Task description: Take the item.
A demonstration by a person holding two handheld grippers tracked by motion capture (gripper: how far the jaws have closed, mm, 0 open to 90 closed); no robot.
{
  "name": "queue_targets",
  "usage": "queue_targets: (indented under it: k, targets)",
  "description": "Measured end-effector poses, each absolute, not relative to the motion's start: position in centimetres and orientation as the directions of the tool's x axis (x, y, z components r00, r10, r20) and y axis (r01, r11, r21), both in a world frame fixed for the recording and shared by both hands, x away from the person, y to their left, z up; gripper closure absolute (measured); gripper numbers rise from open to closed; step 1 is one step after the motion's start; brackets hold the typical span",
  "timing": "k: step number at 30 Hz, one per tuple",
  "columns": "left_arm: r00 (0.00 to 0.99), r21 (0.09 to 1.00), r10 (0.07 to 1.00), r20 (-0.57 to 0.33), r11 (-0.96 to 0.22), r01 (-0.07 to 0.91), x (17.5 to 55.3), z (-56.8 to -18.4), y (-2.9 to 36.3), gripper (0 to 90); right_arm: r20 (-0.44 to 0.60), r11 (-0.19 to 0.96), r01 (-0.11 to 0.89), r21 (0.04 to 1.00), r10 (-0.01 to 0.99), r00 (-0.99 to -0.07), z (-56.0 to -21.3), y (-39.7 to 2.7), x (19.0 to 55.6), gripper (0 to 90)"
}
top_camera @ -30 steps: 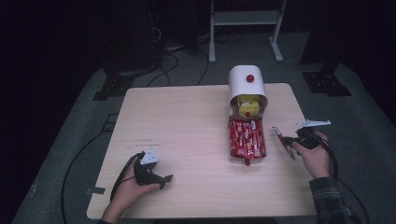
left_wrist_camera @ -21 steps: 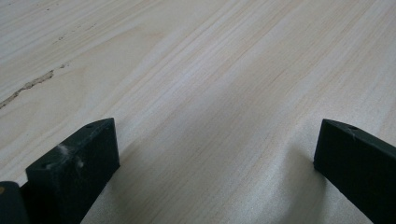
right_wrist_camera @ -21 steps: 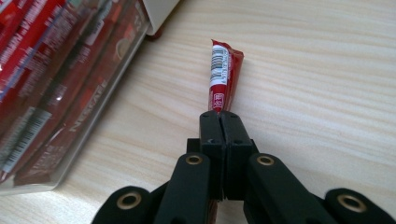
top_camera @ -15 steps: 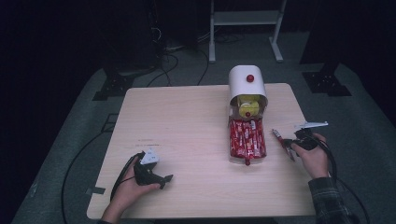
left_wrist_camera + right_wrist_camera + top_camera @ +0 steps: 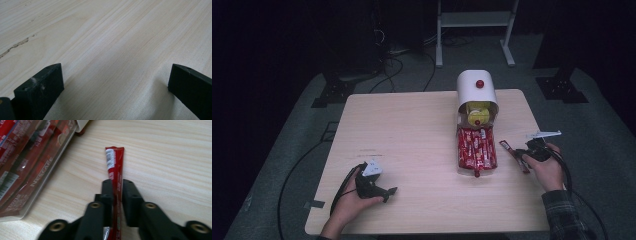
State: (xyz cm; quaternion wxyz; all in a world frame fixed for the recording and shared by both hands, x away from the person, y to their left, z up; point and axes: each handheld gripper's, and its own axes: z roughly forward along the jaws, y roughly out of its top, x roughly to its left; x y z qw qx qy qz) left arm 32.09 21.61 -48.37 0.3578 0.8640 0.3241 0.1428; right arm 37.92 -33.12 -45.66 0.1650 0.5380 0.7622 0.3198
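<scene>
A thin red stick packet lies on the wooden table, right of a clear tray full of the same red sticks. My right gripper rests on the table around its near end. In the right gripper view the packet runs out from between the jaws of that gripper, which have just been opening and stand a little apart beside it. My left gripper lies at the front left, open over bare wood, with nothing between its fingers.
A white domed dispenser with a red knob stands behind the tray, with a yellow item in its mouth. The tray's clear wall lies close to the left of my right gripper. Cables trail off both hands.
</scene>
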Motion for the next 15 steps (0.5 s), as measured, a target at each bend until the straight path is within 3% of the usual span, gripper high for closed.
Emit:
queue_targets:
  k: [9, 15]
  targets:
    - [0.749, 0.710, 0.662, 0.015, -0.534, 0.458, 32.1, -48.4, 21.6, 0.0, 0.042, 0.236, 0.663, 0.710, 0.926, -0.374, -45.2, -32.8, 37.5, 37.2]
    - [0.749, 0.712, 0.662, 0.015, -0.533, 0.457, 32.1, -48.4, 21.6, 0.0, 0.001, 0.252, 0.616, 0.746, 0.925, -0.379, -44.8, -32.4, 36.7, 23.4]
